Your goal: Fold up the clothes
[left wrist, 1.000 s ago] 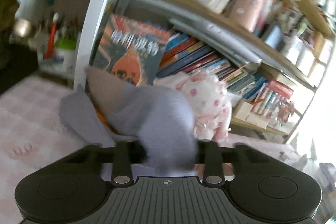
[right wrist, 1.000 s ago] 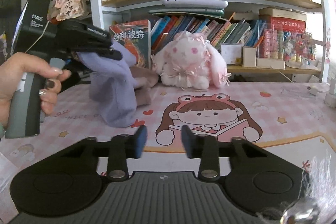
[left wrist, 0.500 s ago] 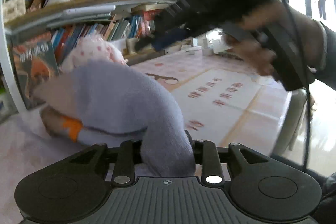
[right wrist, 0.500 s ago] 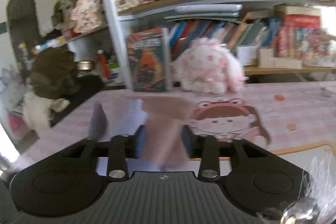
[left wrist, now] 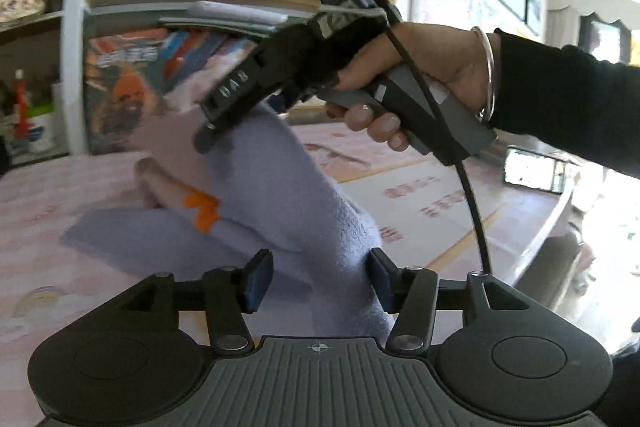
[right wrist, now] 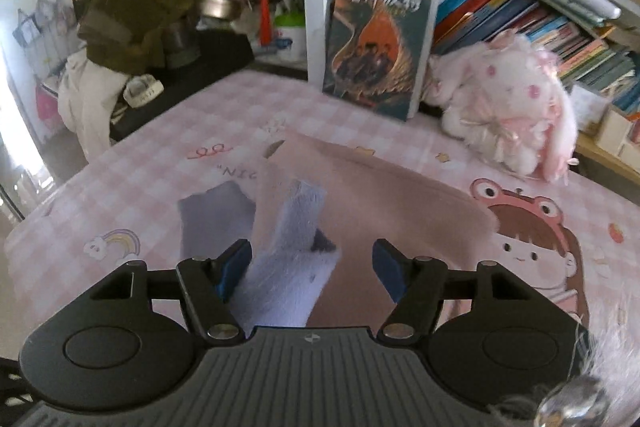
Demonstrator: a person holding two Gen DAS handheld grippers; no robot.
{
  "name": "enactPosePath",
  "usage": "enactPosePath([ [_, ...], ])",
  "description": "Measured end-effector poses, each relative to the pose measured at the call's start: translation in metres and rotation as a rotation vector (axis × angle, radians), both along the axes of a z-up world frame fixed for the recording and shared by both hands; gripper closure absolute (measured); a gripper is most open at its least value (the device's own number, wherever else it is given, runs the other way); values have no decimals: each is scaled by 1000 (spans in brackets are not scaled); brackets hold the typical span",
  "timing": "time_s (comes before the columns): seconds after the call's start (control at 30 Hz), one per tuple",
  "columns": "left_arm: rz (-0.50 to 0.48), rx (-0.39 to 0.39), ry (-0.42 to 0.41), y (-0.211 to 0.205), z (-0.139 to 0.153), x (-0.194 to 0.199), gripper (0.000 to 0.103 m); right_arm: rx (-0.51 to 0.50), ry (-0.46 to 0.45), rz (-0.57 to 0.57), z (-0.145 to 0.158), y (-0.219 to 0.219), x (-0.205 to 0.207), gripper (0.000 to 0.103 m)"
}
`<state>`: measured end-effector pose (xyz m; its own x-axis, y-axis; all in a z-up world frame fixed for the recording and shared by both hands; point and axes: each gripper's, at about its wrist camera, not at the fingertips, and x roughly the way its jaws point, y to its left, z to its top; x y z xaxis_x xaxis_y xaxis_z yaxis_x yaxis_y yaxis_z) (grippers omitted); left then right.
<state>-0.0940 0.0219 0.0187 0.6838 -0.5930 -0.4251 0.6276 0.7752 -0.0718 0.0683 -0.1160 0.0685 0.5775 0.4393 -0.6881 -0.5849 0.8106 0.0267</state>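
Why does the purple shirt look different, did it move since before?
Yes. The purple shirt hung up beside the tall book before; now it has come down onto the pink mat, nearer the right claw, whose jaws just closed slightly.

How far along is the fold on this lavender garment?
Done: little; the lavender garment is bunched on the table, no neat fold visible. In hand: left gripper has just been opening, right gripper closing slightly; both open, cloth loose between their fingers. Remaining: regrasp, flatten, fold.
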Motion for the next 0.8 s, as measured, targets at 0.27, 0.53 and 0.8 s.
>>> enactPosePath([
  [0.27, 27, -56, -32, 25, 14, -6, 37, 80, -14, -12, 8, -17, 1, 97],
  [0.53, 0, -224, -66, 25, 31, 28, 25, 267, -347, -232, 90, -153, -87, 97],
  [0.8, -32, -79, -19, -6, 19, 47, 26, 81, -140, -506, 10, -257, -122, 97],
])
